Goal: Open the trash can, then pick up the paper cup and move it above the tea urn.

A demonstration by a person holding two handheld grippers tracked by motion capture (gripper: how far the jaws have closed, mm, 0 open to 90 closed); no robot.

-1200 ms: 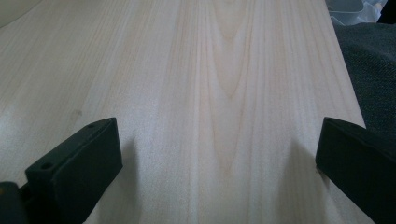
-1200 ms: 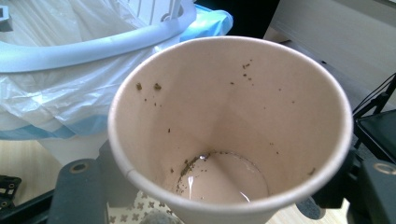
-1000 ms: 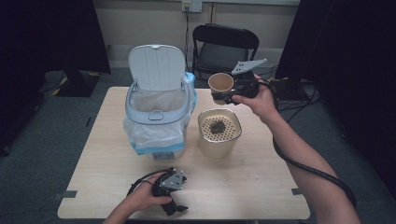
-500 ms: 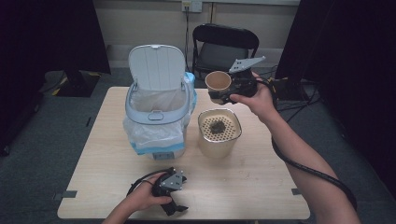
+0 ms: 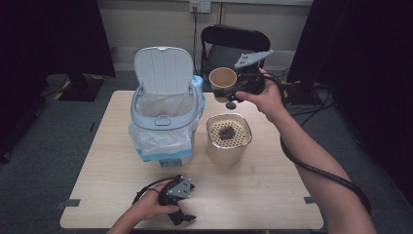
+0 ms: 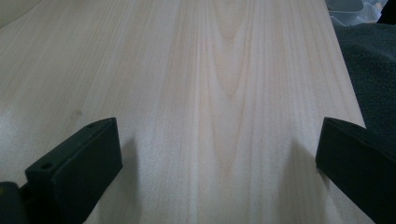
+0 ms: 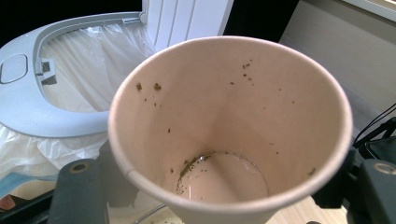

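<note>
A paper cup (image 5: 222, 78) is held in the air by my right gripper (image 5: 238, 87), shut on its wall, above the table's back edge and right of the bin. In the right gripper view the paper cup (image 7: 233, 126) faces me, with specks of brown grounds inside and a wet film at the bottom. A beige strainer pot (image 5: 228, 138) with dark grounds on its perforated top stands at the table's middle. The white bin (image 5: 163, 112) with its lid up and a plastic liner stands to the left. My left gripper (image 5: 180, 207) rests open on the table's front edge, its fingers (image 6: 79, 168) wide apart over bare wood.
A black chair (image 5: 234, 41) stands behind the table (image 5: 272, 190). The bin's rim (image 7: 28, 116) and liner lie just left of the cup. Cables trail from both grippers. Grey carpet surrounds the table.
The right gripper has carried the cup slightly left and a touch higher, toward the bin. The left gripper has stayed put.
</note>
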